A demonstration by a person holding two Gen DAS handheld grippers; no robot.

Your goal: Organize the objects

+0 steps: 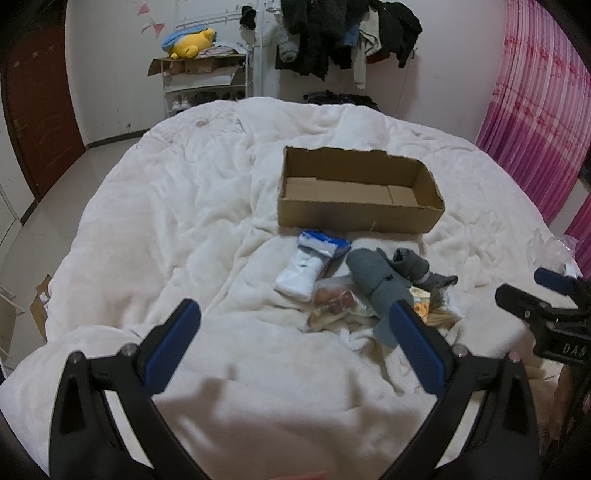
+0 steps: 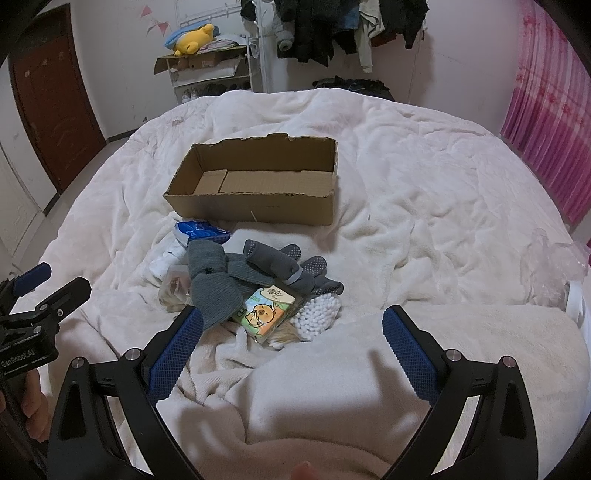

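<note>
Cardboard box (image 2: 258,184) is sitting open-topped on the white blanket (image 2: 424,192) mid-bed, nothing showing inside but its own bottom flaps. Pile of loose items is lying just in front of its near wall: white-and-blue plastic pack (image 1: 314,262) at the left of the pile, grey knit piece (image 2: 212,284) draped over the middle, dark grey grip-dot socks (image 2: 291,267) touching it on the right. Cartoon capybara packet (image 2: 264,314) is poking out from under the knit, bag of cotton swabs (image 2: 319,317) right beside it, and a clear bag of small snack-like items (image 1: 334,301) is sitting between the white pack and the knit; contents too blurry to name. Left gripper (image 1: 295,339) is hovering low over the blanket short of the pile, blue pads spread wide, gripping nothing. Right gripper (image 2: 291,343) is doing the same from the right side, fingers wide apart, nothing between them, capybara packet and swabs just beyond its tips. Further out: crumpled clear plastic (image 2: 554,266) at the bed's right edge, pink curtain (image 2: 546,122) beyond it, clothes rack (image 1: 351,33) on the far wall, shelf with a yellow plush toy (image 1: 192,42), brown door (image 2: 55,99) at left.
</note>
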